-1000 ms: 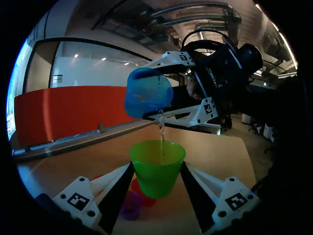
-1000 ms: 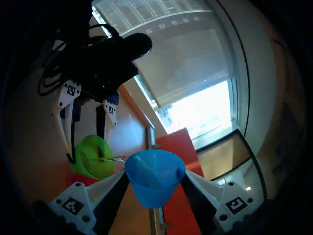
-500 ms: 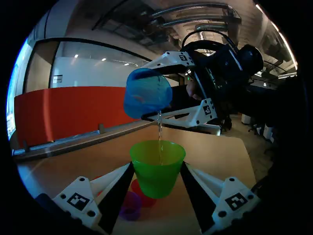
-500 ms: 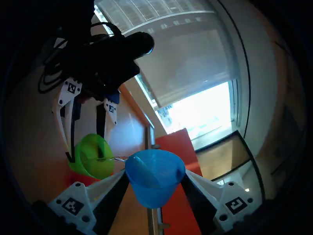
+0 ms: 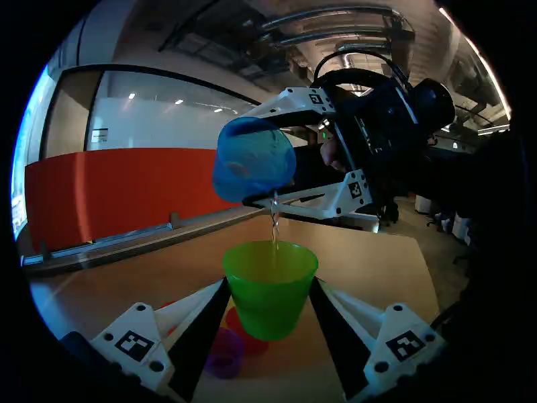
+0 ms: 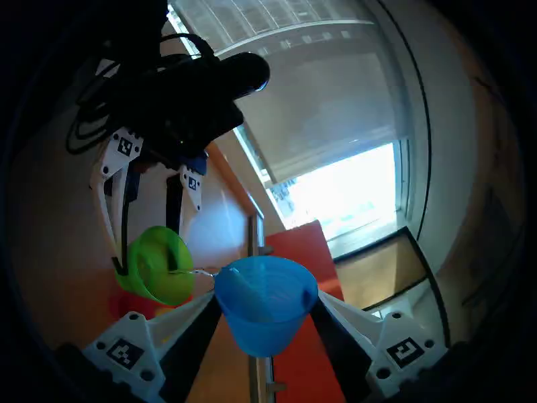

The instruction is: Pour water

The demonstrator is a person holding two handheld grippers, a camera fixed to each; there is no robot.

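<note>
Here, right claw (image 6: 265,302) pinching blue cup (image 5: 254,160) tipped sideways, left claw (image 5: 270,285) pinching upright green cup (image 5: 270,305)

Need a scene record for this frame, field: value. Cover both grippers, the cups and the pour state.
left gripper: shut on green plastic cup, cup upright
right gripper: shut on blue plastic cup, cup tilted
cup relation: blue above green, apart, not touching
water: thin stream falling from the blue cup's rim into the green cup
surface: wooden table
other items: purple cup and red cup on the table below the green cup
</note>
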